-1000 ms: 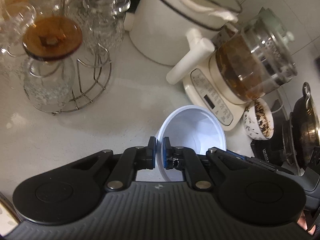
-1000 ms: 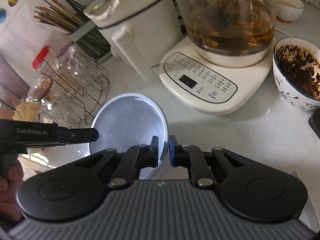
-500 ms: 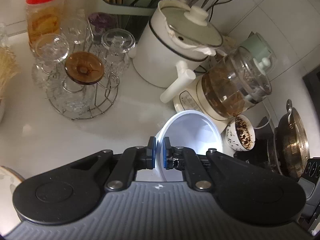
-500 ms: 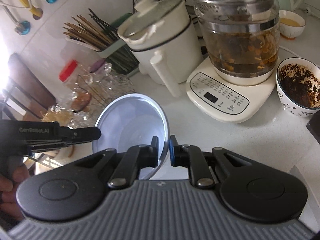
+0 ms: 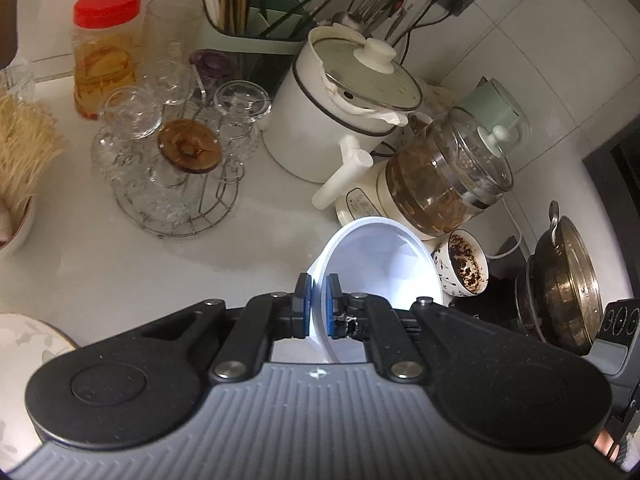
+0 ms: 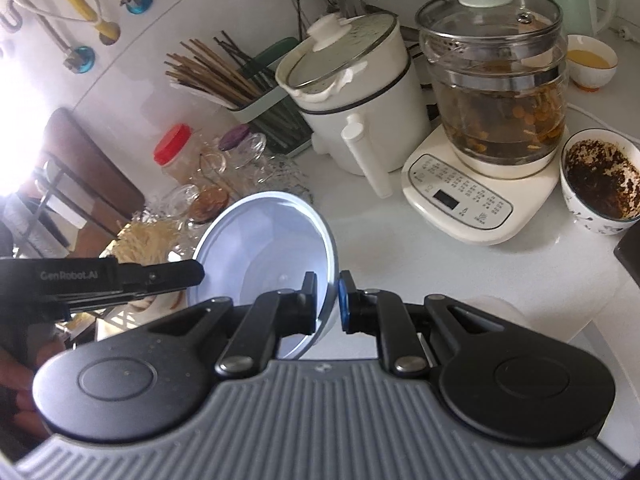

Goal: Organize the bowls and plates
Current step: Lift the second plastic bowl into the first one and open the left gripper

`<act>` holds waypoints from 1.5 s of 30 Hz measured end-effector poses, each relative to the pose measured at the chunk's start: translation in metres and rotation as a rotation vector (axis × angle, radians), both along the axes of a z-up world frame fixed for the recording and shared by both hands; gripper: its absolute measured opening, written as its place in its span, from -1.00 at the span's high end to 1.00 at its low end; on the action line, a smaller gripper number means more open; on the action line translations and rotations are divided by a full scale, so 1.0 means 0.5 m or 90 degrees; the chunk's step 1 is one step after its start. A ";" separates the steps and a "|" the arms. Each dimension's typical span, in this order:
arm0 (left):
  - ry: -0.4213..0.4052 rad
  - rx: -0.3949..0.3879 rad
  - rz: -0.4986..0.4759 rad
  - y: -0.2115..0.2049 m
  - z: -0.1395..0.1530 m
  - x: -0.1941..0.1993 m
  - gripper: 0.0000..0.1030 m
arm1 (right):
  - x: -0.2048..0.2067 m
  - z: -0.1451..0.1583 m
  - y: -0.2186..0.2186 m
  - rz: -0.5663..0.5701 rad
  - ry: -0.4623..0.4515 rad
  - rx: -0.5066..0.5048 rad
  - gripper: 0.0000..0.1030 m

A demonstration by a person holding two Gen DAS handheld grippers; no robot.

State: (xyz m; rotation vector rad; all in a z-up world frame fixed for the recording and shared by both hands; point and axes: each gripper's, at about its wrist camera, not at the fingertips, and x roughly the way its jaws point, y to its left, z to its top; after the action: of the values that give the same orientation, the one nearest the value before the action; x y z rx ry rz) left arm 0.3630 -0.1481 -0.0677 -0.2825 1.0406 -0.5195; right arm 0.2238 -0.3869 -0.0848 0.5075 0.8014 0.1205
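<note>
A white bowl hangs tilted above the white counter, held from both sides. My left gripper is shut on the bowl's left rim. The same white bowl shows in the right wrist view, where my right gripper is shut on its right rim. The left gripper's black finger reaches in there from the left edge and meets the bowl's far rim. A patterned plate peeks in at the lower left of the left wrist view.
On the counter stand a wire rack of glasses, a white lidded pot, a glass kettle on a cream base, a dirty patterned cup, a red-lidded jar and a chopstick holder. A metal pot sits far right.
Both grippers have risen with the bowl held between them. The counter objects look smaller and more of the back wall shows.
</note>
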 end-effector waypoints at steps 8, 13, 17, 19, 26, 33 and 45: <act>0.016 -0.009 0.023 0.056 -0.015 -0.023 0.85 | -0.007 0.003 0.041 0.023 -0.010 -0.002 0.74; 0.021 -0.013 0.039 0.094 -0.025 -0.042 0.85 | -0.010 -0.001 0.073 0.042 -0.010 -0.008 0.74; 0.024 -0.019 0.056 0.121 -0.039 -0.056 0.85 | -0.008 -0.011 0.098 0.058 -0.006 -0.014 0.74; 0.024 -0.018 0.066 0.134 -0.051 -0.062 0.85 | -0.009 -0.016 0.111 0.067 -0.006 -0.020 0.74; 0.006 -0.007 0.097 0.178 -0.093 -0.100 0.83 | -0.017 -0.044 0.169 0.102 -0.006 -0.061 0.73; 0.005 -0.016 0.128 0.232 -0.132 -0.115 0.83 | -0.014 -0.070 0.225 0.109 -0.001 -0.077 0.73; 0.033 -0.006 0.065 0.234 -0.210 -0.113 0.83 | -0.040 -0.124 0.238 0.046 0.055 -0.083 0.70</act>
State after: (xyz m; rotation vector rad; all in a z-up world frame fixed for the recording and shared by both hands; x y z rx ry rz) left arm 0.3068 -0.0310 -0.1726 -0.3562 1.0679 -0.4273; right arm 0.2036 -0.2680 -0.1466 0.3619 0.9060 0.1130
